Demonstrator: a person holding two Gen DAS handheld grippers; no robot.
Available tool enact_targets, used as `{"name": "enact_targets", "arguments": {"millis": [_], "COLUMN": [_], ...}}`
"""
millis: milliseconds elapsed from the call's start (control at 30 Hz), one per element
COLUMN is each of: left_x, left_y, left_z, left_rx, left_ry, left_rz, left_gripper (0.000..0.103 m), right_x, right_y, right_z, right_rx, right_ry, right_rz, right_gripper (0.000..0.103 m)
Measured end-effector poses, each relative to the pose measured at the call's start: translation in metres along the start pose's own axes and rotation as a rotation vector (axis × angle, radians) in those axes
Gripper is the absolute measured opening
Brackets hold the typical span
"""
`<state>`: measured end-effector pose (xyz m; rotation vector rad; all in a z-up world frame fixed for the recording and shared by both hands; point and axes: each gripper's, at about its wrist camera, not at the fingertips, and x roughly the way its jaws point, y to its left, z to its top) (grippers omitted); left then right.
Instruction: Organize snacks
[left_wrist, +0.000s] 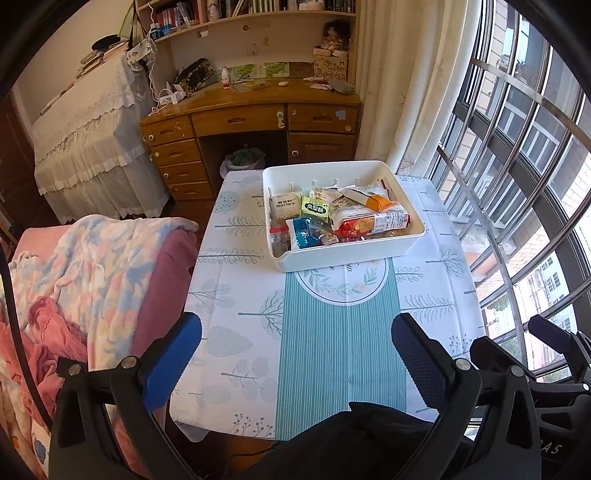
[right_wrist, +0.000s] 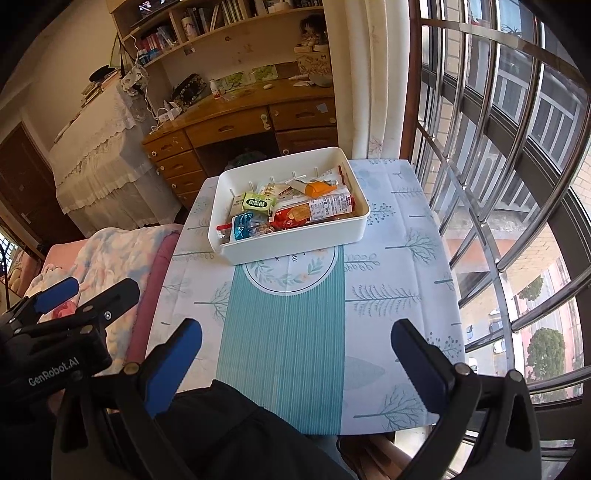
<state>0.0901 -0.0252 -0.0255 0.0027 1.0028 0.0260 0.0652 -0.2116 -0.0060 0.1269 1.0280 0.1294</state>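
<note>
Straight ahead of both grippers, at the far end of the worktop (left_wrist: 229, 295), the white bin (left_wrist: 343, 254) is sitting with the snack packets (left_wrist: 332, 218) lying jumbled inside it, its long axis running roughly across both views, tilted a little in the right wrist view. The left gripper (left_wrist: 295, 354) is hovering over the near edge with its fingers (left_wrist: 173, 362) spread wide and holding nothing; the right gripper (right_wrist: 295, 354) is doing the same beside it, equally wide and empty. Both are well apart from the bin, neither clearly nearer. Any pick probably calls for a forward reach, with the red packet (right_wrist: 295, 216) lying crosswise towards the bin's right half.
</note>
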Motion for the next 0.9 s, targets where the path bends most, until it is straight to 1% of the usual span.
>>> {"name": "enact_targets", "arguments": {"millis": [367,900], "left_x": [0.0024,0.0029], "left_y": [0.0004,0.0019], "left_z": [-0.0027,-0.0031], "left_rx": [-0.003,-0.002], "left_ry": [0.009,0.011], "left_rz": [0.011,0.013], "left_gripper": [0.102,0.102], "right_x": [0.0070,0.0076], "right_y": [-0.0004,0.0002], "right_z": [-0.0014,-0.0013], "right_rx": [-0.004,-0.002], "right_ry": [0.020,0.022], "right_rz": [-0.002,-0.002], "right_gripper": [0.103,0.103]}}
